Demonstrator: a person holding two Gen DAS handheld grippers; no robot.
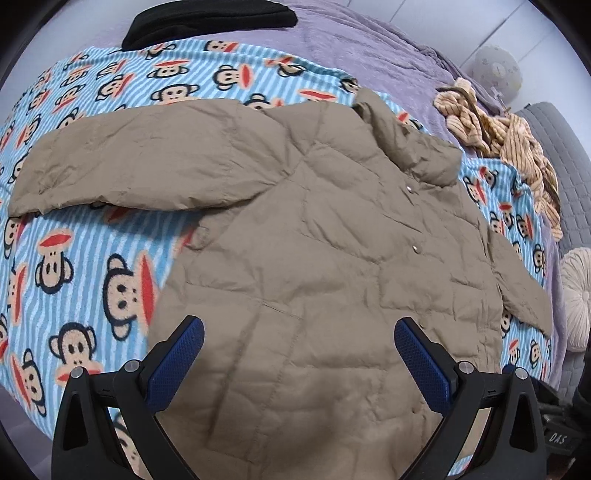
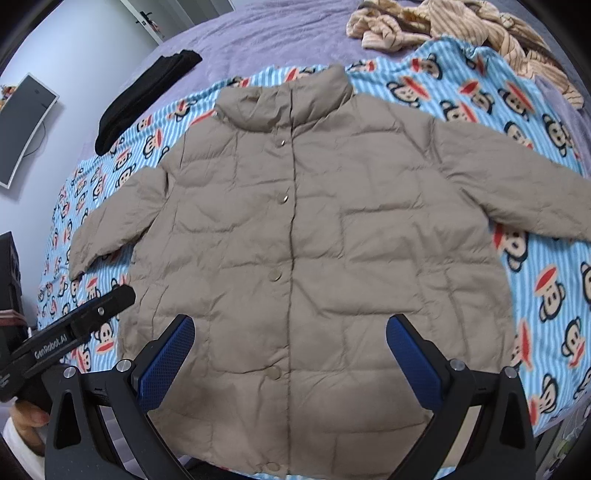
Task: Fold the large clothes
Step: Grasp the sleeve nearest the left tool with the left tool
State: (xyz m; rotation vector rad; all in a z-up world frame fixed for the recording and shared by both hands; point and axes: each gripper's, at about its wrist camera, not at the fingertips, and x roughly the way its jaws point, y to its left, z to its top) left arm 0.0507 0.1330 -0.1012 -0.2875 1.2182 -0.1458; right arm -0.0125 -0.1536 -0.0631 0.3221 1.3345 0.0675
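A tan quilted puffer jacket with snap buttons (image 2: 291, 236) lies face up and spread flat on a blue-striped fleece blanket printed with monkey faces (image 2: 546, 273), which covers a lilac bedspread (image 2: 280, 33) on the bed. The jacket's collar points toward the far edge of the bed and its hem reaches the near edge, with both sleeves stretched out sideways over the blanket. Its front is closed along a row of metal snaps.

The right tool (image 2: 290, 352) hovers above the lower front of the jacket, its blue-padded fingers spread wide and holding nothing. The left tool (image 1: 299, 356) hangs over the hem area nearer the jacket's side, fingers likewise spread apart and empty; whether either pad touches the fabric is hard to judge through the fisheye lens. In the right wrist view the left tool's black body shows at the blanket's near left edge, gripped by a hand (image 2: 27, 421).

A folded black garment (image 2: 144, 99) rests at the blanket's far left corner. A rumpled beige striped corduroy garment (image 2: 443, 22) lies at the far right corner.
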